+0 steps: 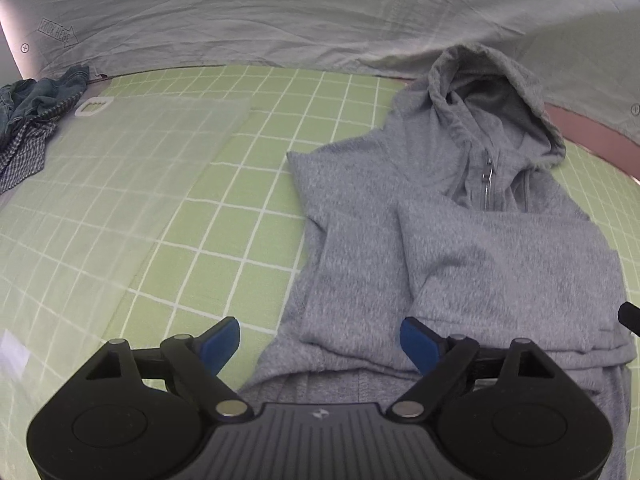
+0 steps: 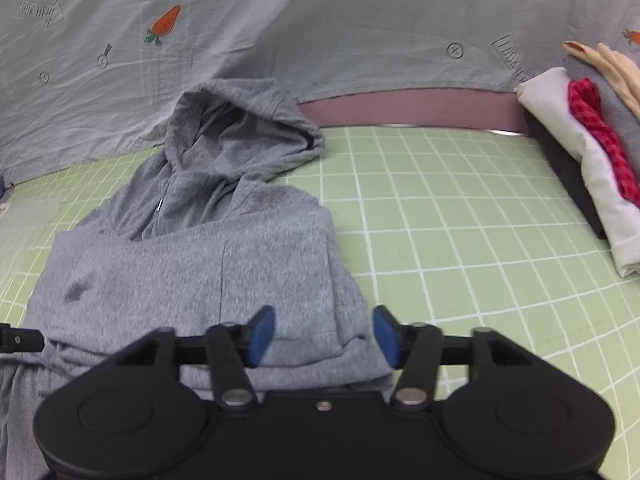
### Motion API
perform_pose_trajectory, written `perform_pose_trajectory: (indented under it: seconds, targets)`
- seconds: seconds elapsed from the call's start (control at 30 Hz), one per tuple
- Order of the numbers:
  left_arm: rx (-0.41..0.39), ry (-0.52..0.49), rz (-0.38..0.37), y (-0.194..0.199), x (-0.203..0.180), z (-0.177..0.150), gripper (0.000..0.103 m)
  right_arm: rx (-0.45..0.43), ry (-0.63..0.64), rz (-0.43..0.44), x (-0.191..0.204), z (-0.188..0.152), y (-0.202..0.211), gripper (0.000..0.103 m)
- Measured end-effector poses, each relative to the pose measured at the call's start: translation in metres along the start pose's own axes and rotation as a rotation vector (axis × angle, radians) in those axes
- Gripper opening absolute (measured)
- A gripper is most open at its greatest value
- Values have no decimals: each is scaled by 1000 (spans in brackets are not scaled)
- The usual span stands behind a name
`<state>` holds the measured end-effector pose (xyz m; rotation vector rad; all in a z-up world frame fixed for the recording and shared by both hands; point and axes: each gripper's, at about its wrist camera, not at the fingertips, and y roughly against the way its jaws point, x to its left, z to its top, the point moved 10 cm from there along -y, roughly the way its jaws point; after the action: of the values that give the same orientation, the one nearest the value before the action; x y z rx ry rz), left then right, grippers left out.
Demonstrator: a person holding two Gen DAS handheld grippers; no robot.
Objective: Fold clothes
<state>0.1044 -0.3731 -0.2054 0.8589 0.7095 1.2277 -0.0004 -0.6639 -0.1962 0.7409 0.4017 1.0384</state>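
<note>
A grey zip hoodie (image 1: 460, 248) lies flat on the green grid mat (image 1: 240, 220), hood at the far end and sleeves folded across its front. My left gripper (image 1: 322, 344) is open over the hoodie's near left edge; one blue pad (image 1: 224, 344) hangs over the mat, the other over the cloth. In the right wrist view the hoodie (image 2: 180, 272) fills the left half. There my right gripper (image 2: 324, 336) is open above the near right edge, with a fold of cloth lying between its pads and neither pad pressing on it.
A translucent board with a handle slot (image 1: 120, 152) lies on the mat at left, with a heap of denim and checked clothes (image 1: 28, 120) beyond it. Folded clothes (image 2: 592, 168) are stacked at far right. A grey carrot-print sheet (image 2: 320, 40) hangs behind.
</note>
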Motion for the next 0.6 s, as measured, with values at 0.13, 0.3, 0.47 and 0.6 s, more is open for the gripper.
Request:
perform_pose_trajectory:
  seconds: [0.13,0.3,0.47,0.6]
  targets:
    - [-55,-15,-42,-2,-5,34,97,-44,-41,-40,-9,27,-4,92]
    - [-104,-64,-44,-36,-21,91,99,-49,-13,-70,-15,56,-43,103]
    - [-147,-95,-82,-79,-46,151,99,-43,-33,-83,-25,87,-94,103]
    - [-194,-135,-102,-116,-71,197,99,-49,-60,-100,-33,113,-133,103]
